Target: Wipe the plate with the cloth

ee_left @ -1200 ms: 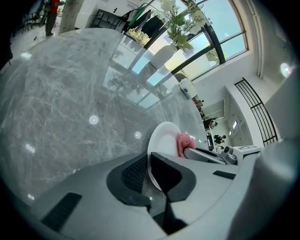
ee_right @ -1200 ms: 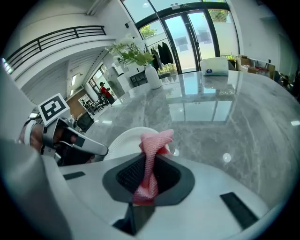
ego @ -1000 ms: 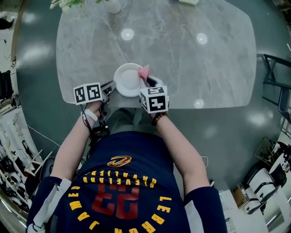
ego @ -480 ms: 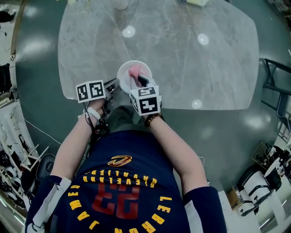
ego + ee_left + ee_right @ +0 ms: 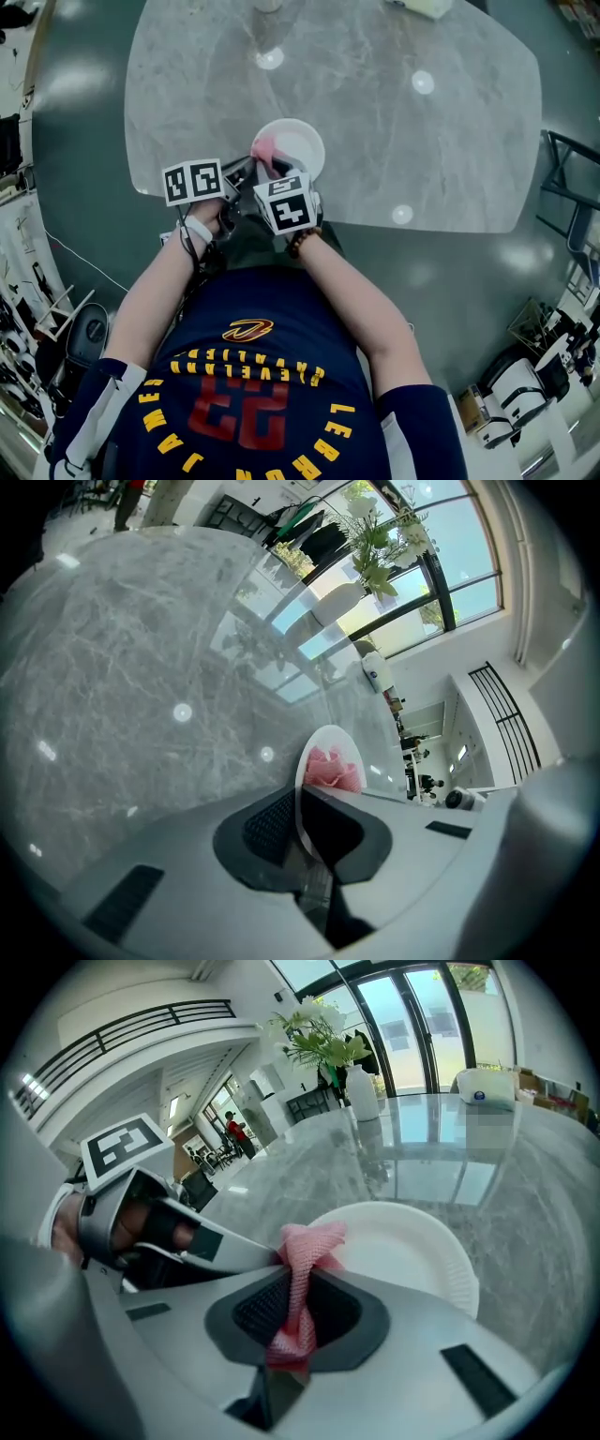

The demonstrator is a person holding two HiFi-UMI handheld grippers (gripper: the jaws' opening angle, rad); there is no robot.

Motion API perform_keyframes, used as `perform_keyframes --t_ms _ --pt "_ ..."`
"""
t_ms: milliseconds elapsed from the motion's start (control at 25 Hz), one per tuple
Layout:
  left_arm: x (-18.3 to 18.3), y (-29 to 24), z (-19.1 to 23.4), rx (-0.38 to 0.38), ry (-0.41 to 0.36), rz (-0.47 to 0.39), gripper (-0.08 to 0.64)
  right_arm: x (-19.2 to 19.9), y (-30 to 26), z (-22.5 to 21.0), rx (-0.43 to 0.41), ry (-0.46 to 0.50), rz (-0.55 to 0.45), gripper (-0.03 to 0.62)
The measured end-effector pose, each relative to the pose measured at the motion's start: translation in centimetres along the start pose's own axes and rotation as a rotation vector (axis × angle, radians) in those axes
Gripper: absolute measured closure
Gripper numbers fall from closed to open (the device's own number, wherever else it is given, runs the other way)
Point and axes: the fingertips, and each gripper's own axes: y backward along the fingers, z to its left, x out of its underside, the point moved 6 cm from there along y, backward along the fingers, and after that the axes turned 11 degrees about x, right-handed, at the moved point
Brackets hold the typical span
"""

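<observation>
A white plate (image 5: 296,145) lies at the near edge of the grey marble table (image 5: 394,103). My left gripper (image 5: 242,176) is shut on the plate's near-left rim; in the left gripper view the plate (image 5: 328,752) stands edge-on between the jaws. My right gripper (image 5: 272,167) is shut on a pink cloth (image 5: 265,148), which presses on the left part of the plate. In the right gripper view the pink cloth (image 5: 305,1269) runs up from between the jaws onto the plate (image 5: 412,1251), with the left gripper (image 5: 248,1258) just to its left.
A vase with flowers (image 5: 352,1082) stands at the table's far side, and a white box (image 5: 424,7) lies at the far edge. A black chair frame (image 5: 572,187) stands to the right of the table. Cluttered gear (image 5: 525,384) sits on the floor at lower right.
The right gripper has carried the pink cloth from the plate's right rim across to its left part. The left gripper has kept its hold on the rim.
</observation>
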Motion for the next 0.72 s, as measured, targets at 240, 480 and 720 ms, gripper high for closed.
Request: perform_keyframes --t_ms 240,480,720 --pt "0.0 0.1 -0.2 0.000 -0.012 0.012 0.535 1.0 0.8 -1.8 0.032 -0.024 0.002 0.552" --pt "0.1 0.6 -0.2 -0.007 -0.013 0.017 0.534 1.6 2.2 -5.2 0.103 -0.084 -0.026 0.552" --pt "-0.1 0.2 0.0 -0.013 -0.022 0.017 0.534 2.0 3.4 -8.3 0.152 -0.130 -0.044 0.552"
